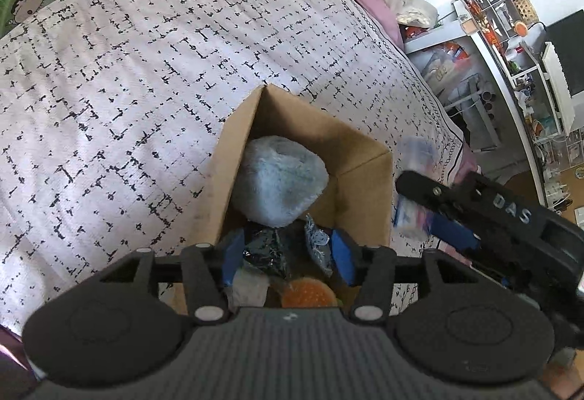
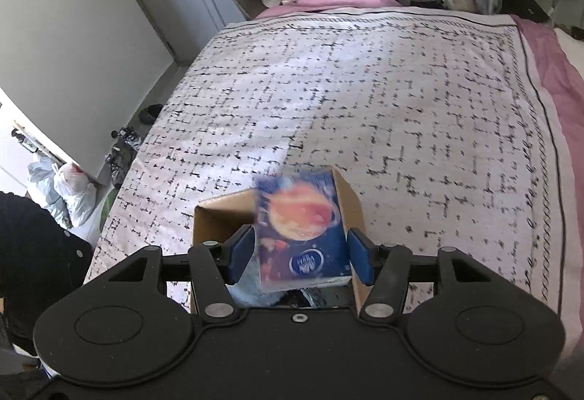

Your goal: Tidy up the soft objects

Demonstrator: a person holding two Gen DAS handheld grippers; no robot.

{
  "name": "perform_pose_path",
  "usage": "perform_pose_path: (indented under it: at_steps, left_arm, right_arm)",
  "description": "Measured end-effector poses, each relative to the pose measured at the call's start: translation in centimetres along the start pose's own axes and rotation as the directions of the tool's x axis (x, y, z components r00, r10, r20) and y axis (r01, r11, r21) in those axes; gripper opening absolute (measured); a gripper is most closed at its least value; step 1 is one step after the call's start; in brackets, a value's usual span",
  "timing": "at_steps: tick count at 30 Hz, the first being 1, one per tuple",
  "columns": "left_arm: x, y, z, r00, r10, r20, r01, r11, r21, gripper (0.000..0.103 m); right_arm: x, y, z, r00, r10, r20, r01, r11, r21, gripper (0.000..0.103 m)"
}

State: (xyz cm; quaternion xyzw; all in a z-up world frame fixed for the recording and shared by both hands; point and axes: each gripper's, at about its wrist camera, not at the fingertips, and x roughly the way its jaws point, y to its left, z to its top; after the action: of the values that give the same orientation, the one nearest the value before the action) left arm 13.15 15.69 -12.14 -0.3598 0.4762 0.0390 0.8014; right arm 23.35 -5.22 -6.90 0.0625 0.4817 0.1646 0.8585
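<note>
On the bed, the left tool hangs with fingers apart over a box already holding a blue plush. The right tool, clamped on a tissue pack, hovers above; released off-centre, it could catch the rim and tumble out.

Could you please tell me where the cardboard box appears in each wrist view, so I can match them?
Left wrist: cardboard box at lower centre, open, a blue plush inside.
Right wrist: cardboard box at lower centre, partly behind the held packet.
Shared landmark: the patterned bedspread.
</note>
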Motion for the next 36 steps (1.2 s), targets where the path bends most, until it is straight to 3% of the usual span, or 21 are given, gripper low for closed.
perform_pose_path:
  at_steps: [10, 13, 15, 19, 28, 36]
  left_arm:
    - [-1.2, -0.2, 0.1, 0.999, 0.035, 0.026, -0.035, 0.999, 0.035, 0.073]
    - [-1.4, -0.6, 0.0, 0.998, 0.048, 0.036, -0.05, 0.997, 0.051, 0.077]
    - [-1.6, -1.0, -0.1, 0.997, 0.055, 0.044, -0.058, 0.996, 0.064, 0.079]
    - [-1.8, -1.6, -0.4, 0.997, 0.057, 0.047, -0.061, 0.994, 0.091, 0.089]
    - [-2.3, -3.4, -1.6, 0.996, 0.064, 0.066, -0.073, 0.986, 0.15, 0.099]
    - [-3.4, -5.1, -2.7, 0.992, 0.076, 0.096, -0.093, 0.977, 0.193, 0.102]
  right_arm:
    - [0.5, -1.0, -0.3, 1.0, -0.011, -0.022, 0.011, 1.0, 0.008, 0.06]
    - [0.0, -1.3, -0.7, 1.0, -0.016, -0.022, 0.016, 1.0, 0.001, 0.069]
    - [-0.5, -1.5, -0.9, 1.0, -0.019, -0.02, 0.018, 1.0, -0.005, 0.07]
    - [-1.4, -2.0, -1.3, 1.0, -0.018, -0.019, 0.018, 1.0, -0.018, 0.082]
    - [-4.1, -3.7, -1.9, 0.999, -0.023, 0.022, 0.024, 0.999, -0.021, 0.103]
    - [-6.6, -5.6, -2.6, 0.999, -0.02, 0.047, 0.021, 0.999, -0.029, 0.103]
